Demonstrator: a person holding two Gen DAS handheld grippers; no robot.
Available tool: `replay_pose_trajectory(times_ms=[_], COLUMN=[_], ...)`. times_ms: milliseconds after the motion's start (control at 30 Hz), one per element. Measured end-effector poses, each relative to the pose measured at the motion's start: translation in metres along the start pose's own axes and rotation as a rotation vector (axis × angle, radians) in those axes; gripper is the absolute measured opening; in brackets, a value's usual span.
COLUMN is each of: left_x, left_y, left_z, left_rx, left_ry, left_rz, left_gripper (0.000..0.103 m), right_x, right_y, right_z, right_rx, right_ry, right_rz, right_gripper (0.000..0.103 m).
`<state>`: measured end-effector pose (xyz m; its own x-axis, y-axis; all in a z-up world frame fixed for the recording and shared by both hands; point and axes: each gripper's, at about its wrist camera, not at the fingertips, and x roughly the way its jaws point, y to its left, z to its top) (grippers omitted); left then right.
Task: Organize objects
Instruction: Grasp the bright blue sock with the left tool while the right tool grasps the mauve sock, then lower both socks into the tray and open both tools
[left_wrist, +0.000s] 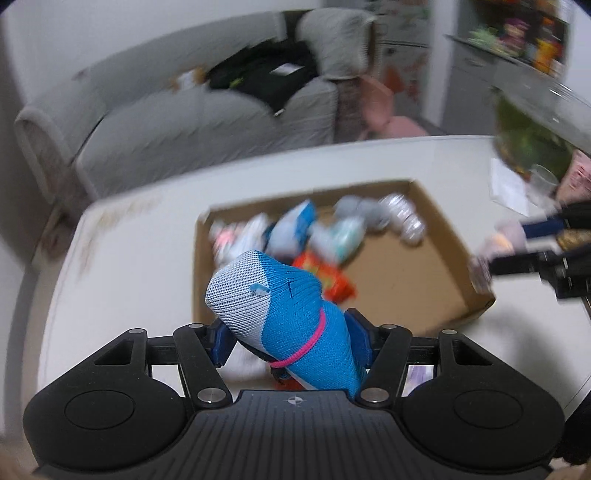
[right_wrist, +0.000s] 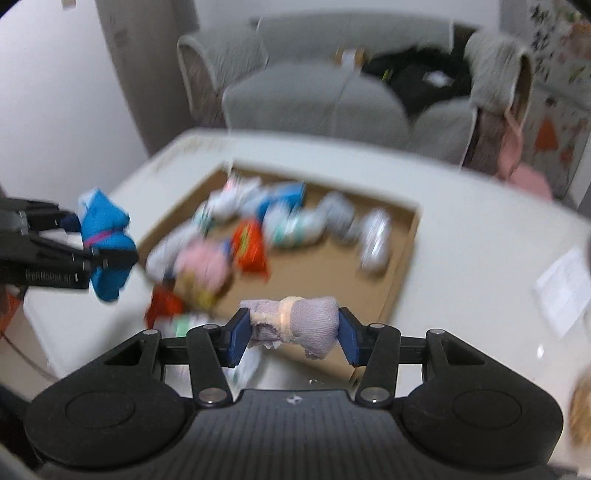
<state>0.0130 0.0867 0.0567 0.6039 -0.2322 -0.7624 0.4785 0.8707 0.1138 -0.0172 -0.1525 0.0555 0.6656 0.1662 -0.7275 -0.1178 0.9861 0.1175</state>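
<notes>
the left gripper (left_wrist: 291, 338) clamps a blue rolled sock (left_wrist: 280, 310); the right gripper (right_wrist: 293, 336) clamps a lilac rolled sock (right_wrist: 295, 319). both hang above the near edge of the cardboard box (right_wrist: 402, 266) on the white worktop (right_wrist: 480, 229).

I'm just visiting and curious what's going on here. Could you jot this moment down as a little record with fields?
Setting: white table, grey sofa behind
Left gripper: fingers shut on a blue sock bundle with a pink band
Right gripper: fingers shut on a lilac sock bundle
Container: cardboard box, open, on the table
Box contents: more rolled socks and an orange packet, blurred
Image quality: motion blur in both views
</notes>
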Motion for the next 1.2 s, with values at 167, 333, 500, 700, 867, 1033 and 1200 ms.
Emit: replay_pose_trajectory(times_ms=[167, 333, 500, 700, 867, 1033, 1200], left_x=[0.021, 0.067, 0.115, 0.155, 0.175, 0.180, 0.184], left_y=[-0.024, -0.045, -0.053, -0.055, -0.052, -0.041, -0.034], left_z=[0.040, 0.051, 0.044, 0.032, 0.032, 0.034, 0.034], left_rx=[0.125, 0.218, 0.222, 0.234, 0.219, 0.197, 0.163], left_ry=[-0.042, -0.013, 0.057, 0.112, 0.126, 0.114, 0.112], left_rz=[-0.055, -0.117, -0.190, -0.205, -0.189, -0.176, -0.163], left_gripper=[0.067, 0.067, 0.067, 0.067, 0.068, 0.068, 0.068], right_x=[0.007, 0.035, 0.064, 0.097, 0.116, 0.130, 0.140], right_y=[-0.012, -0.027, -0.038, -0.035, -0.032, -0.031, -0.035], right_z=[0.026, 0.039, 0.035, 0.037, 0.039, 0.039, 0.040], right_rx=[-0.028, -0.054, -0.096, -0.134, -0.169, -0.187, -0.166], right_ry=[-0.059, -0.035, 0.034, 0.103, 0.141, 0.174, 0.193], right_rz=[-0.024, -0.013, 0.013, 0.035, 0.047, 0.054, 0.047], right_gripper=[0.046, 0.046, 0.046, 0.046, 0.046, 0.046, 0.046])
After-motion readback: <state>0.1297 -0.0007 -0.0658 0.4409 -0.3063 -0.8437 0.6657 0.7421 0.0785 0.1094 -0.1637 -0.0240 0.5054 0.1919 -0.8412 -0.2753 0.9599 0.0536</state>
